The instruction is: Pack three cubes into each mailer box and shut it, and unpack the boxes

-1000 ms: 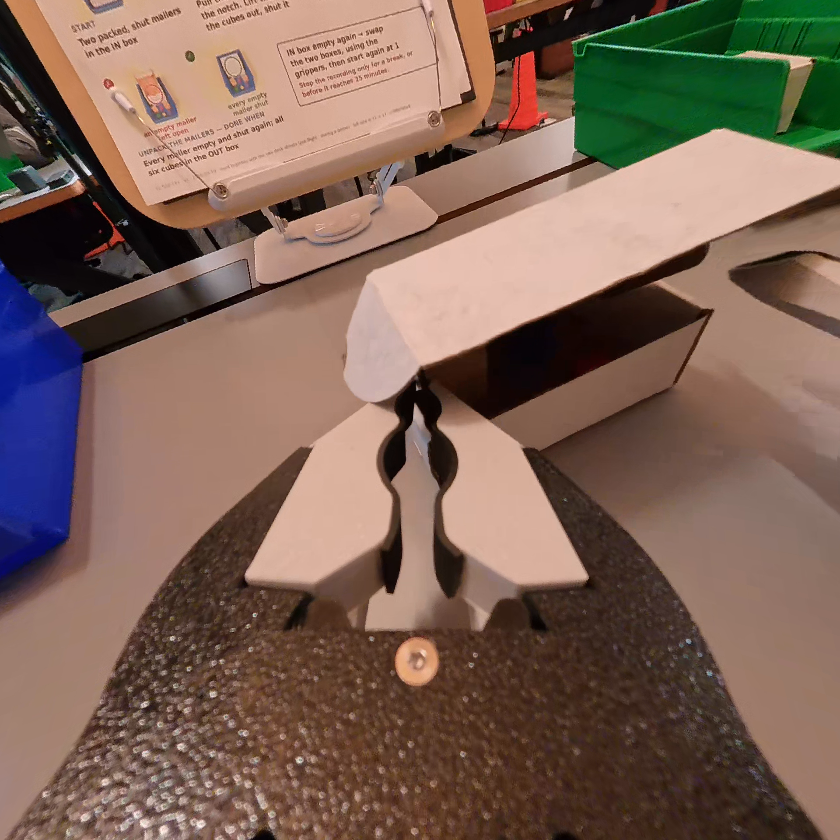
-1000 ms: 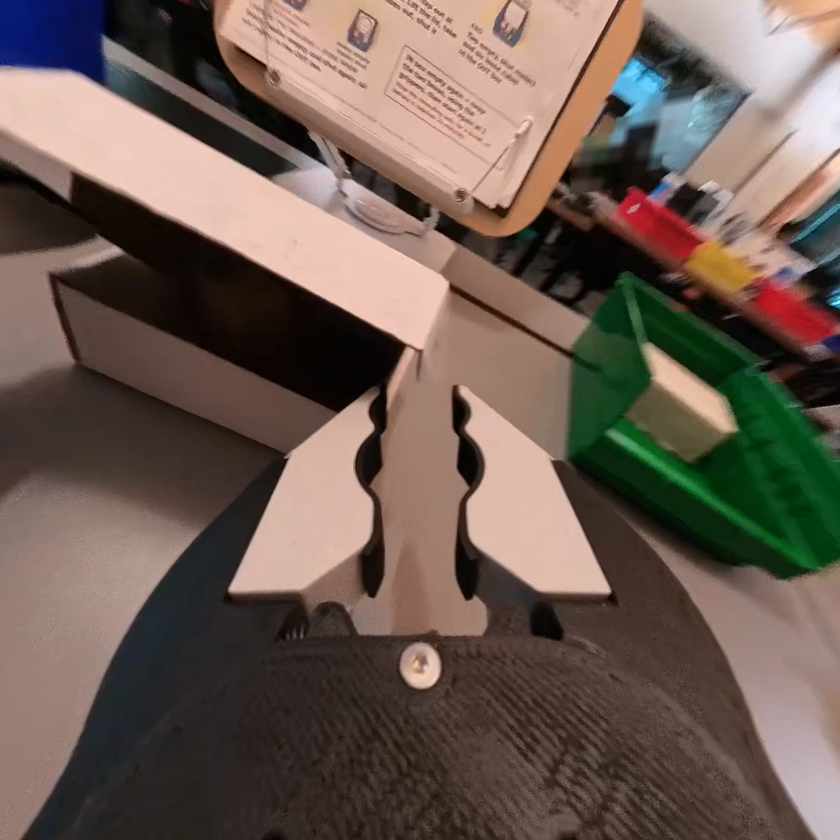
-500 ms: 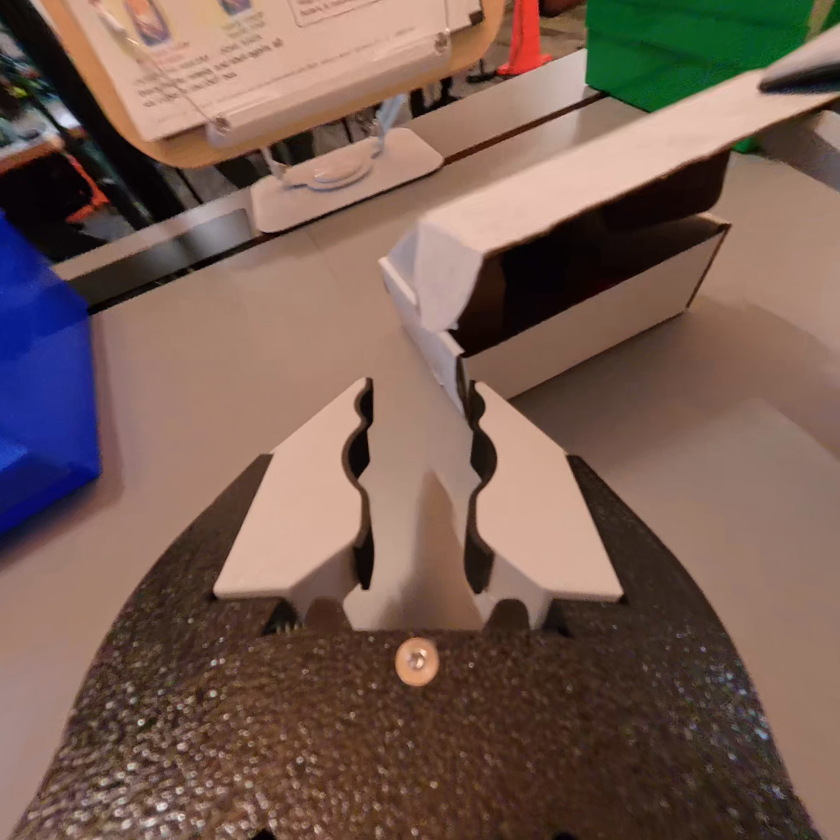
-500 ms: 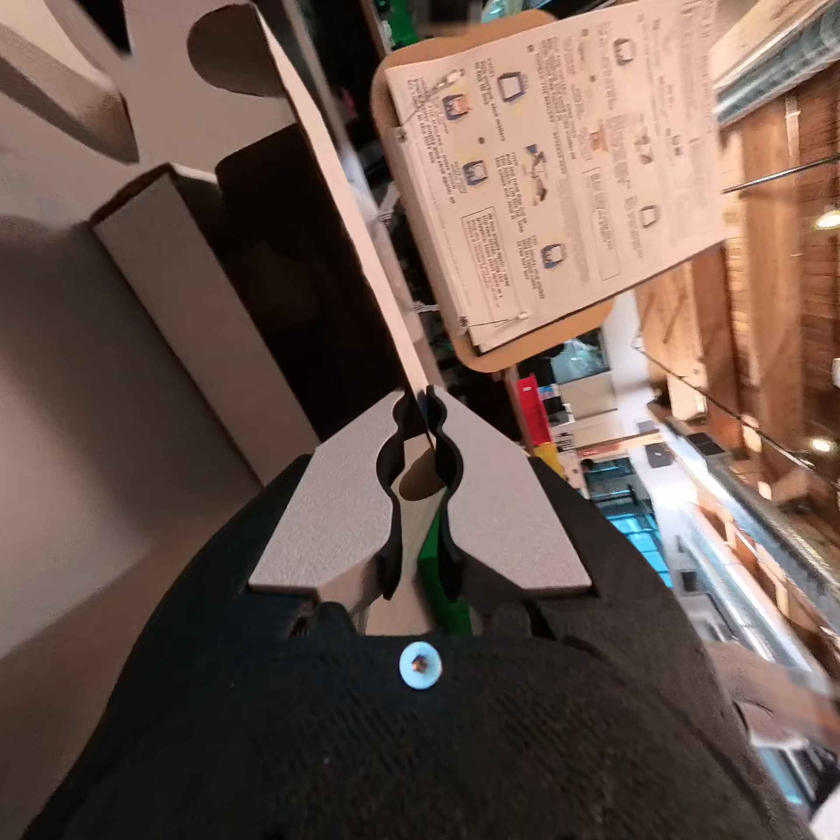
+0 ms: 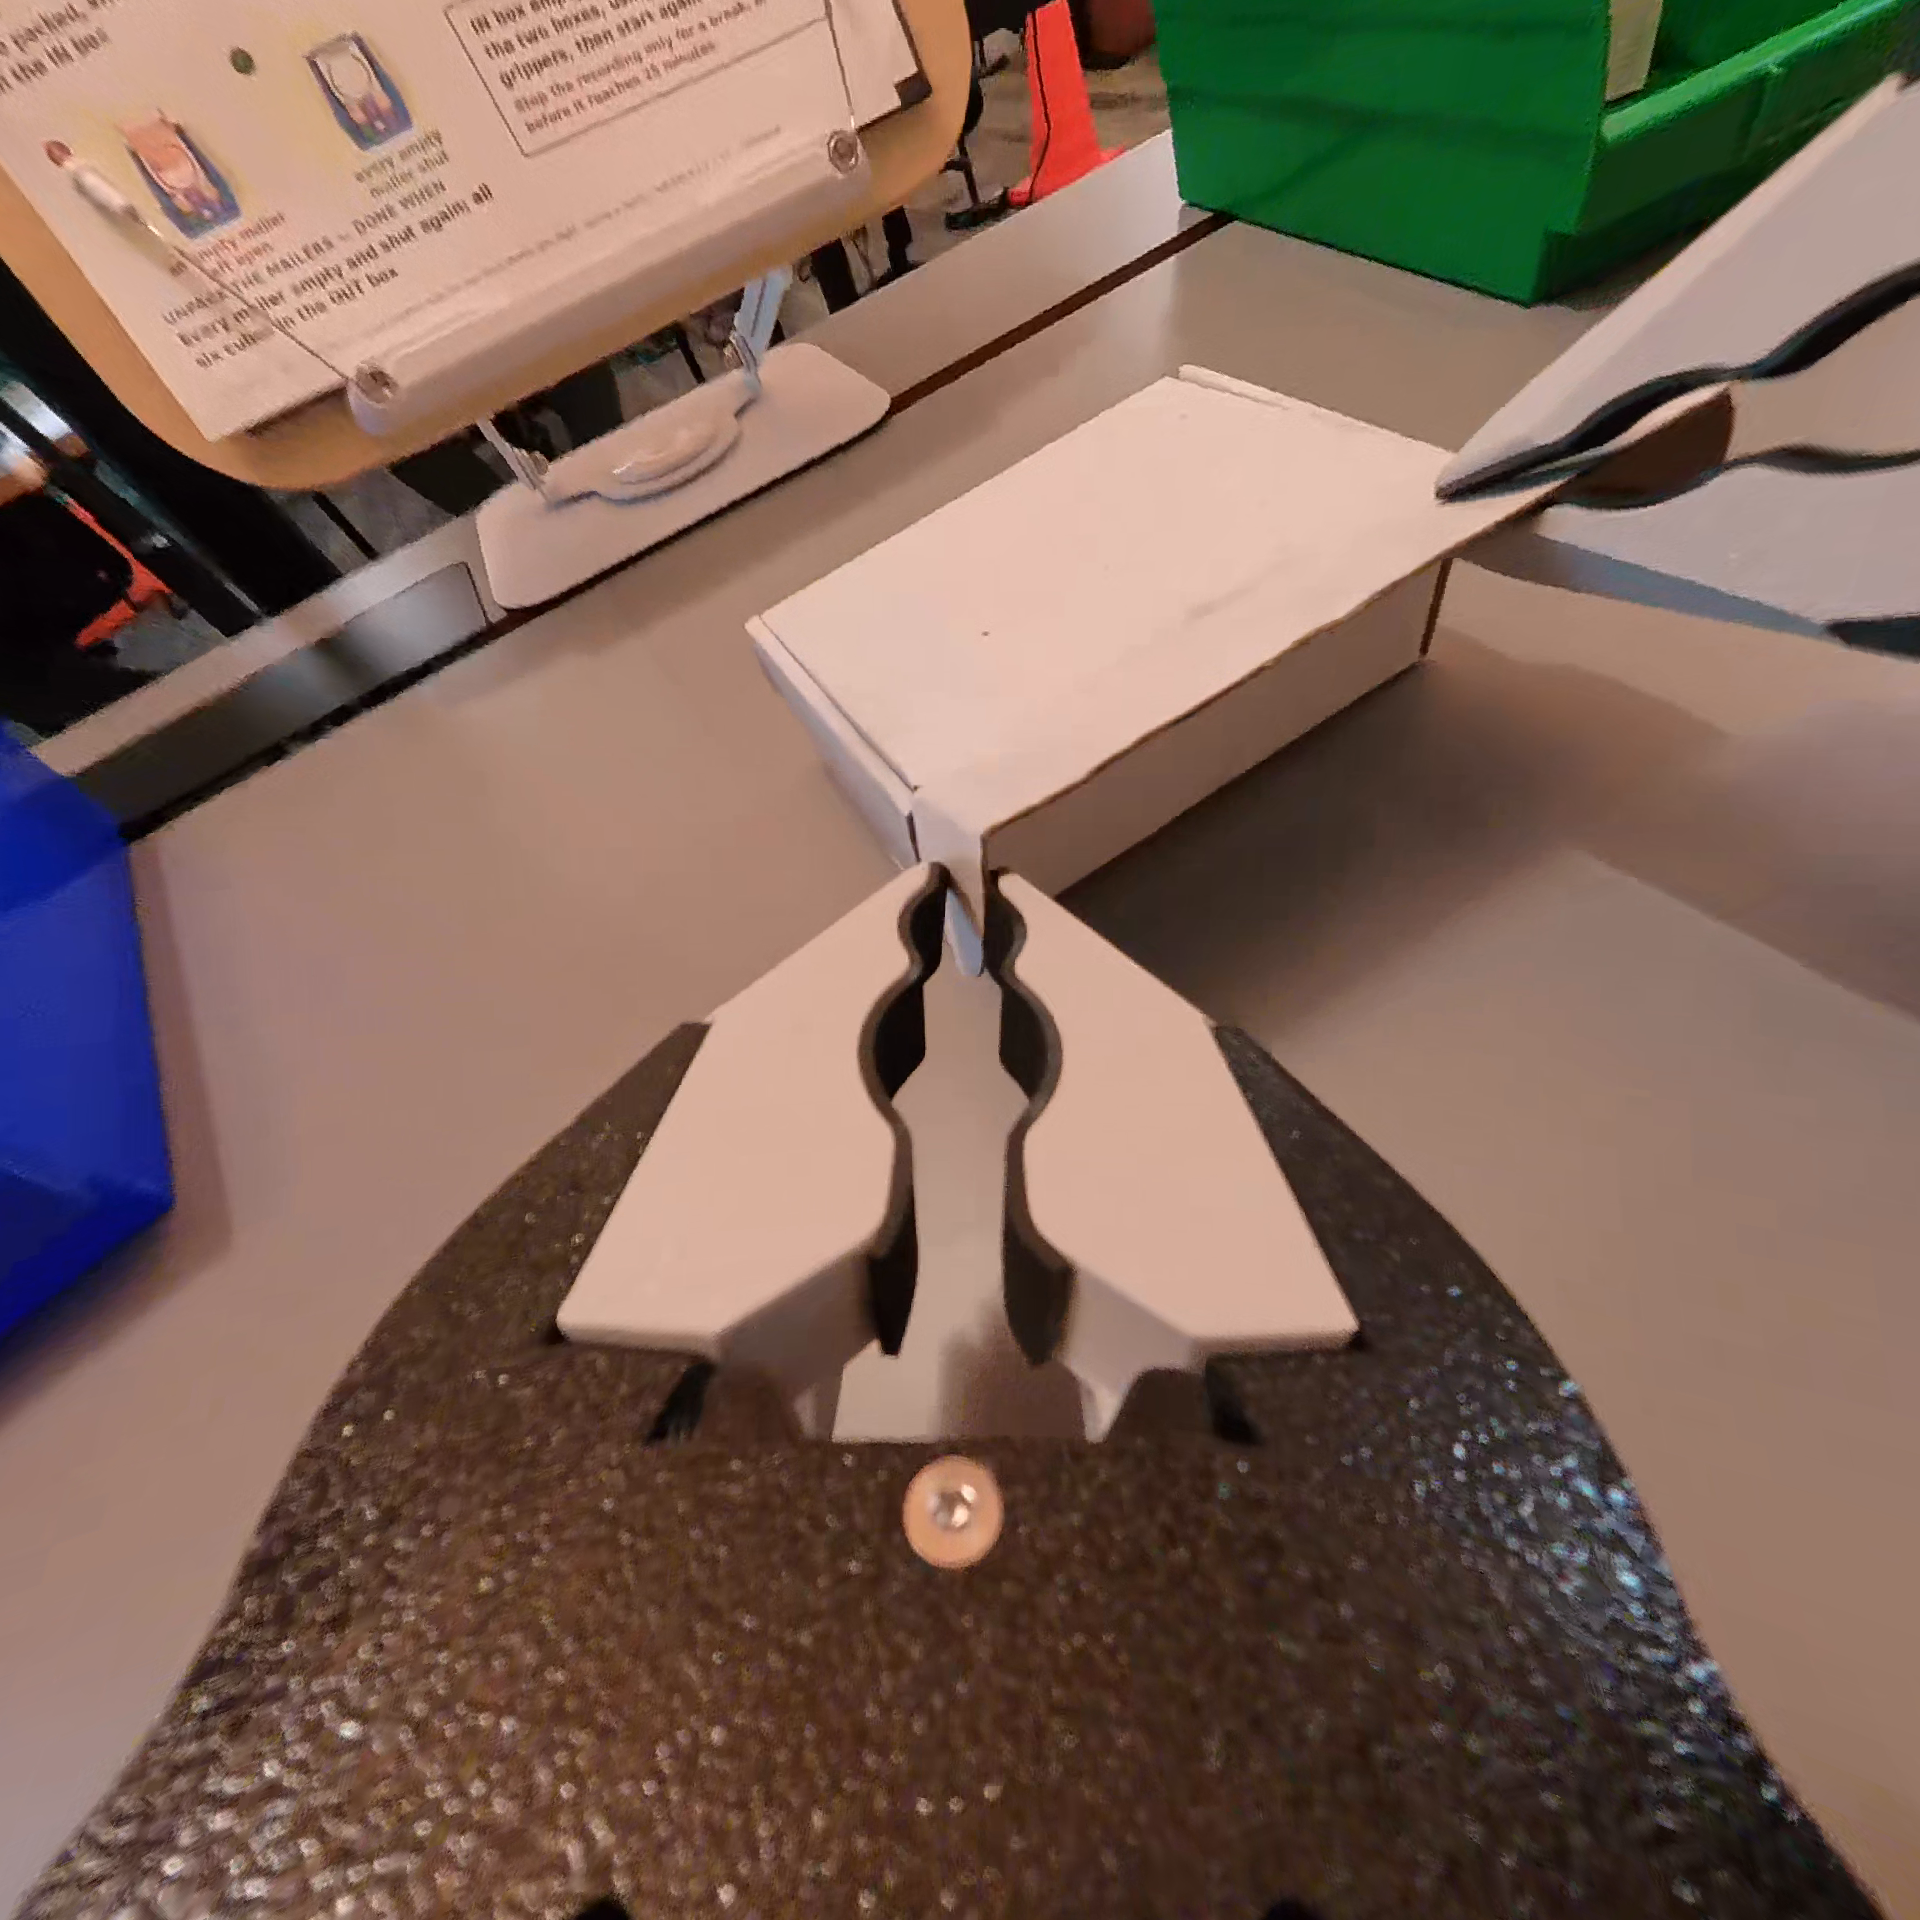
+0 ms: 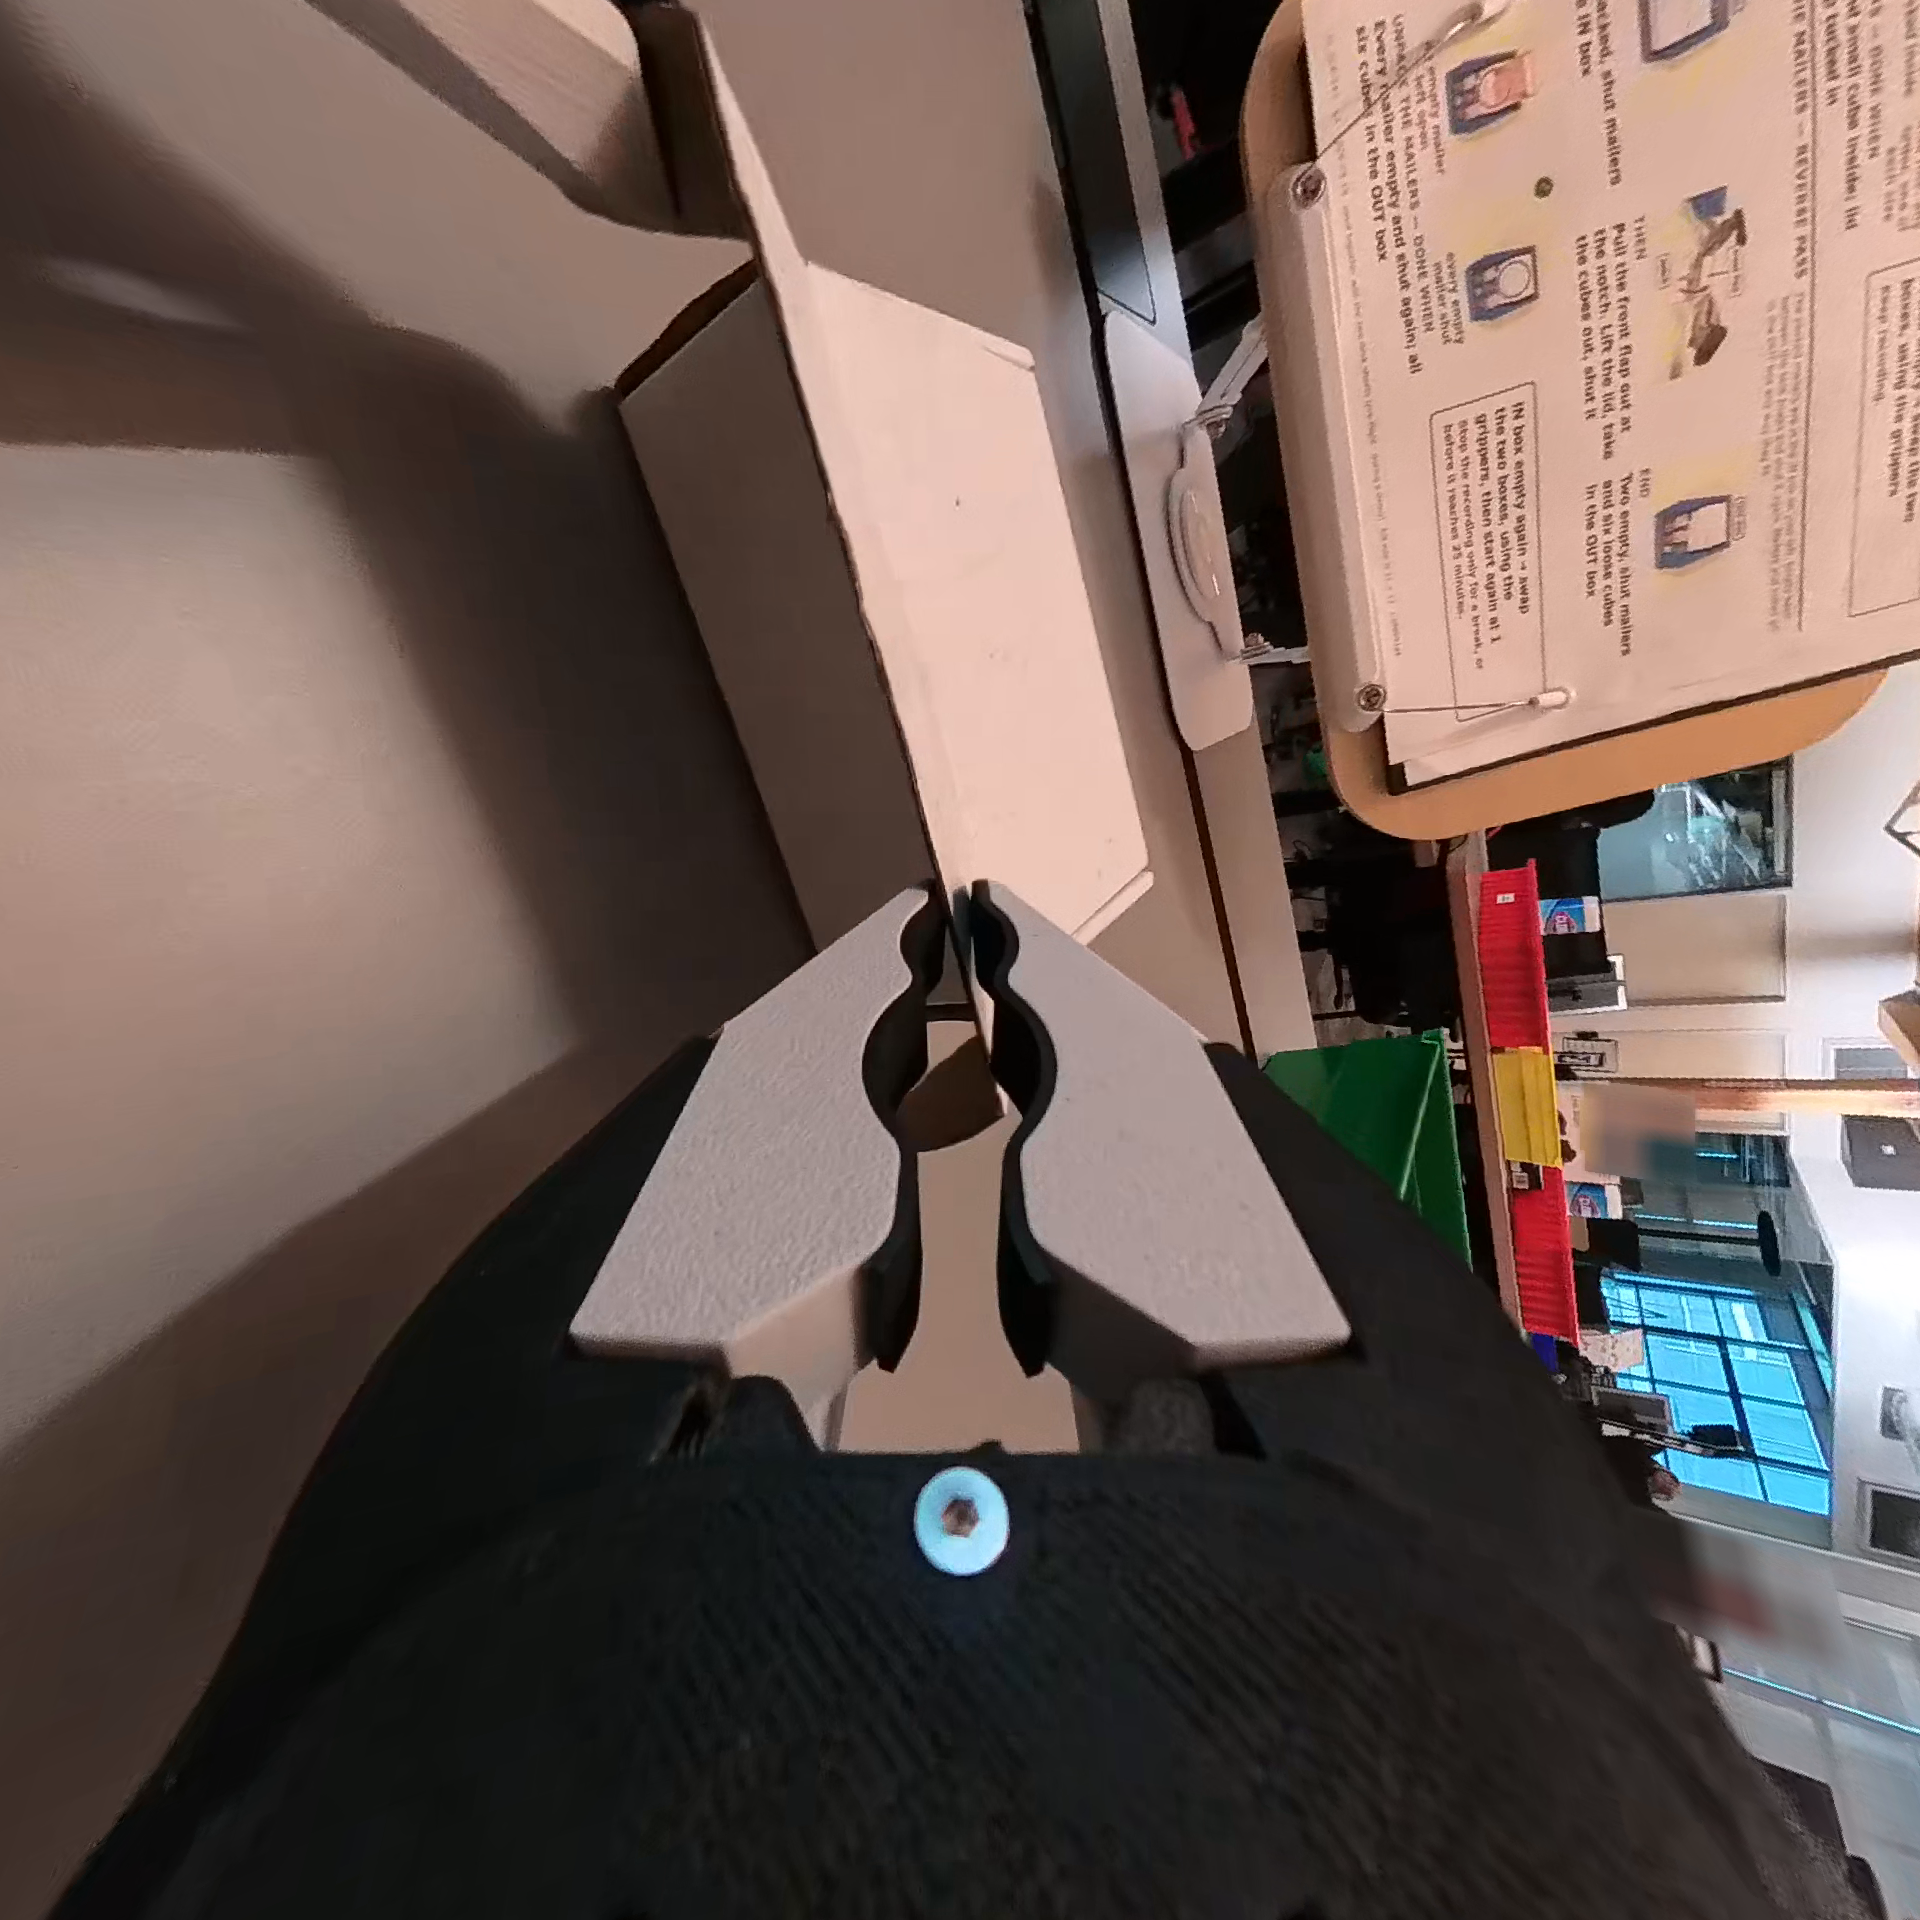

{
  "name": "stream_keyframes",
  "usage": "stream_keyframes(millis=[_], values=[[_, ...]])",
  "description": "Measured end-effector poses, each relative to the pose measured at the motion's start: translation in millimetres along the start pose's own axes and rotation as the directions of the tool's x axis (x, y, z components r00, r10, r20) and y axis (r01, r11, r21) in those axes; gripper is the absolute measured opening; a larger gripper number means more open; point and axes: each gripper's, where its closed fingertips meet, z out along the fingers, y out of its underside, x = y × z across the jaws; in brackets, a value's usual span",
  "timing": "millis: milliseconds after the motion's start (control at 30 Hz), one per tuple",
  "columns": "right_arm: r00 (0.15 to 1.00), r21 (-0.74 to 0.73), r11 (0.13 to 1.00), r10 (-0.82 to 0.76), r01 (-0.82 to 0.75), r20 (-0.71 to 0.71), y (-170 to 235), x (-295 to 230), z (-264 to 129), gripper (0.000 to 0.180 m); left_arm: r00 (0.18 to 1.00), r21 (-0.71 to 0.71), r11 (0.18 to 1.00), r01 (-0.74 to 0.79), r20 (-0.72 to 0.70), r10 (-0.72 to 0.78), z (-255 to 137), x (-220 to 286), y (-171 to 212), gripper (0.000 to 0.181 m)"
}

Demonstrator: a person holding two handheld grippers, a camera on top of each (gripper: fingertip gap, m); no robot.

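The white mailer box (image 5: pixel 1101 623) sits on the grey surface (image 5: pixel 468 935) in front of me, its lid lying flat on top. My left gripper (image 5: pixel 961 914) pinches a small side flap (image 5: pixel 961 883) at the near corner. My right gripper (image 6: pixel 961 914) pinches the lid's front flap (image 6: pixel 966 1081), which sticks out, not yet tucked. I can't see any cubes. I think closing is nearly done; tucking is left. Another white box (image 5: pixel 1626 47) waits in the green bin (image 5: pixel 1403 135).
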Motion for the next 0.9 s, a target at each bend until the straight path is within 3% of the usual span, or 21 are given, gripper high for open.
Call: stream_keyframes(millis=[167, 233, 367, 467, 533, 667, 733, 900], values=[[0.995, 0.065, 0.994, 0.088, -0.090, 0.039, -3.3, -6.7, 3.8, 0.011, 0.967, -0.094, 0.973, 0.212, -0.123, -0.223, 4.4, 4.7, 6.4, 0.006], [0.979, 0.109, 0.982, 0.141, -0.157, 0.145, -8.4, -17.2, -0.5, 0.028, 0.957, -0.119, 0.963, 0.243, -0.132, -0.258, 4.6, 2.7, 7.9, 0.005], [0.872, 0.255, 0.899, 0.222, -0.357, 0.437, -36.4, -19.2, -34.3, 0.032, 0.965, -0.130, 0.965, 0.229, -0.098, -0.242, 7.0, -5.4, 10.2, 0.002], [0.841, 0.338, 0.784, 0.403, -0.520, 0.361, -41.8, 47.0, -34.9, 0.034, 0.981, -0.130, 0.976, 0.176, -0.056, -0.184, 10.5, -10.0, 12.7, 0.001], [0.822, 0.307, 0.766, 0.490, -0.565, 0.290, -29.4, 76.7, -11.6, 0.025, 0.985, -0.138, 0.978, 0.157, -0.050, -0.165, 13.5, -8.8, 15.6, 0.001], [0.857, 0.123, 0.863, 0.451, -0.490, 0.250, -3.7, 73.5, 51.3, 0.000, 0.984, -0.159, 0.975, 0.156, -0.060, -0.167, 18.9, -5.7, 21.0, 0.001], [0.883, 0.023, 0.910, 0.394, -0.413, 0.256, 7.7, 63.8, 70.8, 0.000, 0.985, -0.164, 0.975, 0.147, -0.064, -0.159, 20.6, -5.7, 21.0, 0.001], [0.911, -0.048, 0.957, 0.287, -0.286, 0.296, 17.0, 44.8, 89.1, 0.000, 0.973, -0.197, 0.967, 0.163, -0.128, -0.190, 27.6, -1.5, 22.2, 0.001]])
